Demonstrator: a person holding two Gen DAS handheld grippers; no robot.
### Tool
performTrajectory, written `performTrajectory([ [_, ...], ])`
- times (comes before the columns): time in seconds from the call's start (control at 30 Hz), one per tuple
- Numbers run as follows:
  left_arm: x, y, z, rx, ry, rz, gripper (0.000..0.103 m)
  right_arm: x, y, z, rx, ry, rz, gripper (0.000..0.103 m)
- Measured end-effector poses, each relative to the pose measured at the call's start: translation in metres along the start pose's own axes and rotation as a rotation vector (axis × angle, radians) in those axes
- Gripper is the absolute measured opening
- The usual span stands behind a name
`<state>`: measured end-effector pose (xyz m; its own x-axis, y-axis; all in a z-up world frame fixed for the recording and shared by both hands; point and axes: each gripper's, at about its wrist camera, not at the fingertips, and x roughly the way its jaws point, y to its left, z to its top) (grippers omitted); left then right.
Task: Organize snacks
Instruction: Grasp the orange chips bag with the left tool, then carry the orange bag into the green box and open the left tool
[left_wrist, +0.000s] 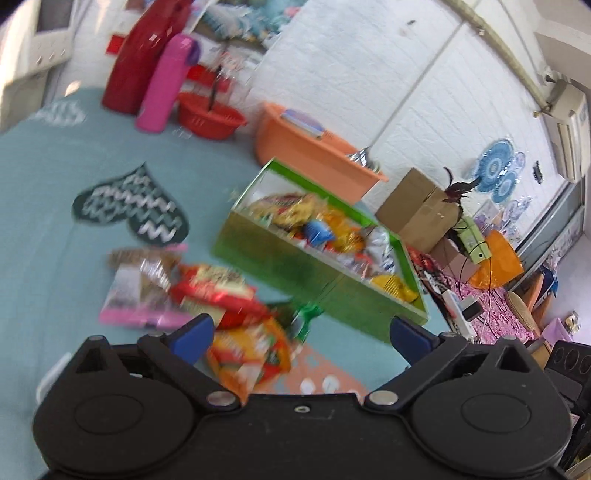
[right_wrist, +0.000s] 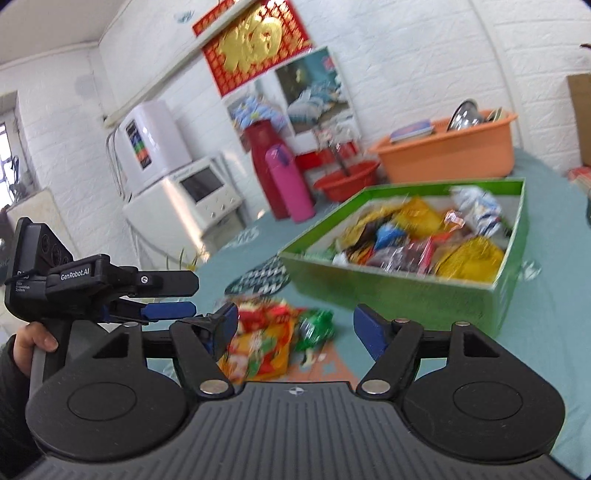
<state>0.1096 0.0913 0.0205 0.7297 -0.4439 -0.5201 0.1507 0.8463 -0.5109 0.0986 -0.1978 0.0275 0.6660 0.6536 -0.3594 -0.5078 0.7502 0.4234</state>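
A green box (left_wrist: 280, 258) (right_wrist: 406, 295) holds several snack packets on the teal tablecloth. Loose packets lie in front of it: a red one (left_wrist: 218, 291), an orange one (left_wrist: 251, 354) (right_wrist: 262, 350), a green one (left_wrist: 306, 317) (right_wrist: 314, 328) and a pink-edged clear one (left_wrist: 140, 291). My left gripper (left_wrist: 299, 336) is open and empty above the orange packet. My right gripper (right_wrist: 295, 328) is open and empty above the loose packets. The left gripper shows in the right wrist view (right_wrist: 173, 295) at the left.
An orange tub (left_wrist: 306, 147) (right_wrist: 447, 155), a red bowl (left_wrist: 210, 114) (right_wrist: 347, 181), a pink flask (left_wrist: 162, 85) (right_wrist: 291, 184) and a red flask (left_wrist: 140, 55) stand behind the box. A cardboard box (left_wrist: 417, 206) sits right of it.
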Motion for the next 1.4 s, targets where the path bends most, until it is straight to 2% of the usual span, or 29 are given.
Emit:
performTrajectory([
  [0.23,0.008,0.035,-0.020,-0.119,0.033,-0.014,0.103,0.037,0.012,-0.020,-0.058,0.142,-0.005,0.103],
  [0.3,0.010,0.039,-0.020,-0.121,0.029,-0.017,0.097,0.050,0.015,-0.023,-0.070,0.182,0.015,0.103],
  [0.37,0.013,0.042,-0.019,-0.116,0.024,-0.011,0.081,0.064,0.019,-0.024,-0.097,0.206,0.036,0.102],
  [0.4,0.014,0.043,-0.018,-0.114,0.024,-0.011,0.078,0.071,0.020,-0.025,-0.112,0.218,0.040,0.097],
  [0.47,0.019,0.047,-0.018,-0.116,0.032,-0.017,0.059,0.083,0.021,-0.023,-0.129,0.233,0.050,0.095],
  [0.53,0.023,0.050,-0.017,-0.125,0.037,-0.022,0.058,0.094,0.020,-0.021,-0.145,0.238,0.065,0.091],
  [0.6,0.027,0.054,-0.016,-0.132,0.038,-0.024,0.053,0.104,0.015,-0.018,-0.142,0.249,0.072,0.086],
  [0.63,0.029,0.055,-0.016,-0.135,0.042,-0.027,0.037,0.108,0.013,-0.017,-0.136,0.255,0.087,0.085],
  [0.67,0.032,0.058,-0.016,-0.141,0.050,-0.038,0.013,0.112,0.011,-0.017,-0.127,0.264,0.107,0.082],
  [0.73,0.036,0.058,-0.017,-0.133,0.063,-0.023,0.000,0.116,0.009,-0.019,-0.095,0.284,0.138,0.053],
  [0.8,0.035,0.059,-0.019,-0.130,0.068,-0.035,0.000,0.110,0.011,-0.024,-0.099,0.277,0.137,0.042],
  [0.93,0.032,0.047,-0.025,-0.100,0.096,-0.058,0.000,0.091,0.014,-0.028,-0.100,0.251,0.101,0.040],
  [1.1,0.023,0.022,-0.027,-0.044,0.092,-0.103,0.000,0.059,0.018,-0.030,-0.075,0.201,0.072,0.039],
  [1.23,0.022,-0.005,-0.016,0.021,0.066,-0.145,0.000,0.032,0.019,-0.020,-0.082,0.120,0.039,0.039],
  [1.4,0.041,-0.038,0.008,0.085,0.043,-0.198,0.000,0.011,0.009,0.003,-0.085,0.015,-0.022,0.039],
])
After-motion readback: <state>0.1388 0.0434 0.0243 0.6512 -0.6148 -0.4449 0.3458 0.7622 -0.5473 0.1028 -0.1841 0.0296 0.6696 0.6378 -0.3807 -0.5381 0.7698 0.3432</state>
